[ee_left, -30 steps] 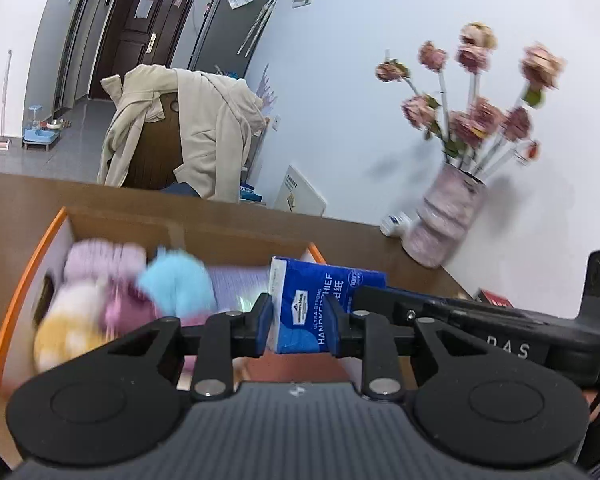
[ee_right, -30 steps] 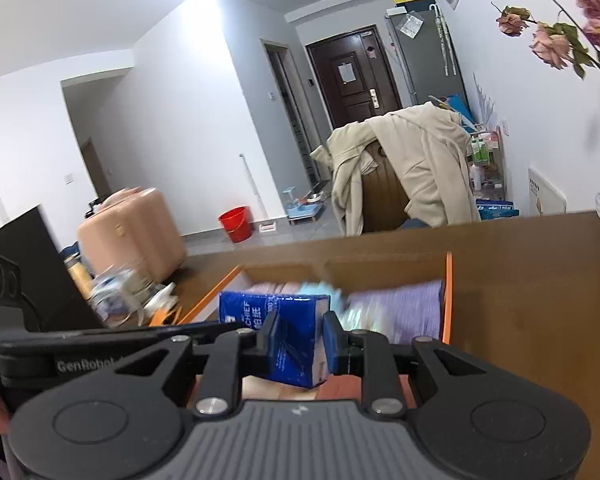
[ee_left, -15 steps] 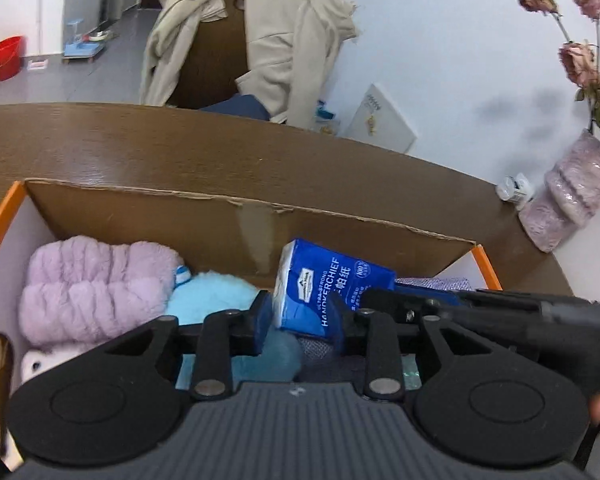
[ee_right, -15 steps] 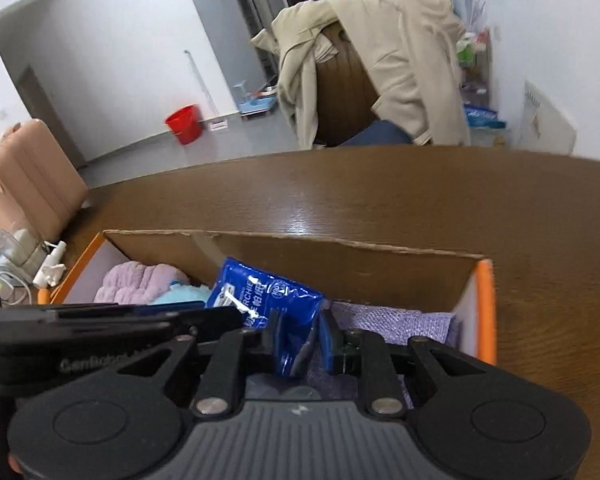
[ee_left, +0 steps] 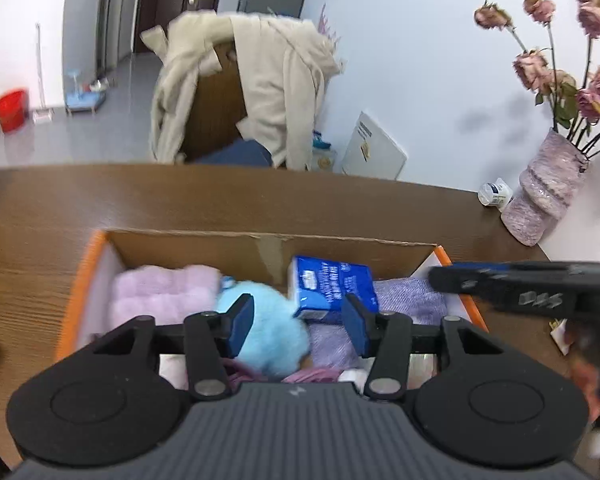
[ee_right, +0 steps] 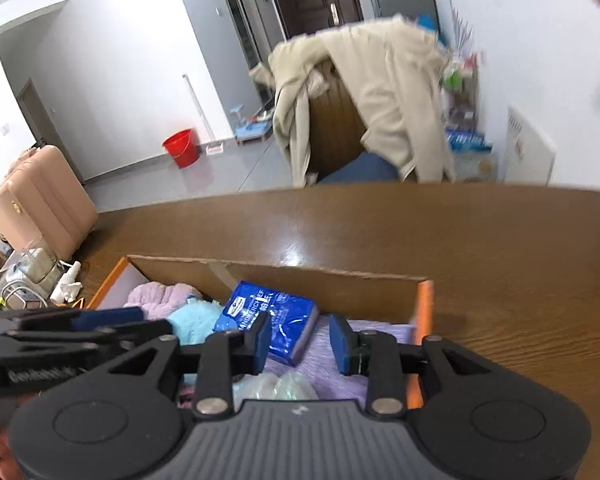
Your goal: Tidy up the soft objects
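A blue tissue pack (ee_left: 330, 290) lies in the orange-edged cardboard box (ee_left: 80, 280), leaning on the back wall over a purple cloth (ee_left: 408, 294). A light blue plush (ee_left: 266, 328) and a pink fluffy cloth (ee_left: 162, 294) lie to its left. My left gripper (ee_left: 298, 328) is open and empty just in front of the pack. In the right wrist view the pack (ee_right: 268, 316) rests on the purple cloth (ee_right: 340, 364) in the box (ee_right: 422, 308); my right gripper (ee_right: 300, 342) is open and empty beside it.
The box stands on a brown wooden table (ee_left: 260, 200). A pink vase with dried roses (ee_left: 544, 200) and a small white bottle (ee_left: 494, 194) stand at the table's far right. A chair draped with a beige coat (ee_left: 260, 88) is behind the table.
Both grippers have opened and let go of the blue tissue pack, which now rests in the box. Both grippers have drawn back a little from it.
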The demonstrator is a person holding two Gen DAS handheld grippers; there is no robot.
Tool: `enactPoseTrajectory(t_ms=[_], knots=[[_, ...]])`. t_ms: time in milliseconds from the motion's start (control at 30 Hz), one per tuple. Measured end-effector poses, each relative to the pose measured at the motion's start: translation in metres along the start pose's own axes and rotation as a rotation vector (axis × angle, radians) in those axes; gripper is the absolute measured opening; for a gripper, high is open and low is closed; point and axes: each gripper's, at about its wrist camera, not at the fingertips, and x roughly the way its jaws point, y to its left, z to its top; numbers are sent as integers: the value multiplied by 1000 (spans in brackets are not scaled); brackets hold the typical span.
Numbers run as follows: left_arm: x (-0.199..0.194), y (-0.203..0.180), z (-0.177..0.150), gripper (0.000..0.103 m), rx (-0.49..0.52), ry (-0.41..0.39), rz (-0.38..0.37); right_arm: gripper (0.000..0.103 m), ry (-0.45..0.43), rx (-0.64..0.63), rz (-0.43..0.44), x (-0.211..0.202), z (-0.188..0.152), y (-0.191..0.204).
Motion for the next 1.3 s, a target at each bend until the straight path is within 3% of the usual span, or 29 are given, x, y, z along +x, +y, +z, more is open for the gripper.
enactPoseTrajectory(t_ms=[133, 233, 333, 467, 767, 1100, 1300], knots=[[-50, 9, -13, 63, 53, -59, 68, 45, -61, -43, -78, -59, -11, -1], [-83, 18, -23, 71, 76, -100, 124, 56, -105, -69, -126, -99, -28, -3], [-105, 22, -31, 80, 85, -127, 157, 64, -137, -86, -175, -122, -46, 2], [-126, 18, -49, 94, 75, -207, 209, 76, -176, -86, -175, -136, -71, 14], [-174, -3, -127, 100, 139, -396, 247, 85, -397, -114, -239, -173, -144, 62], [-240, -20, -242, 103, 153, -496, 228, 86, -506, -137, -226, -207, -257, 104], [-276, -6, -315, 103, 10, -532, 222, 89, -553, -150, -234, -224, -332, 130]])
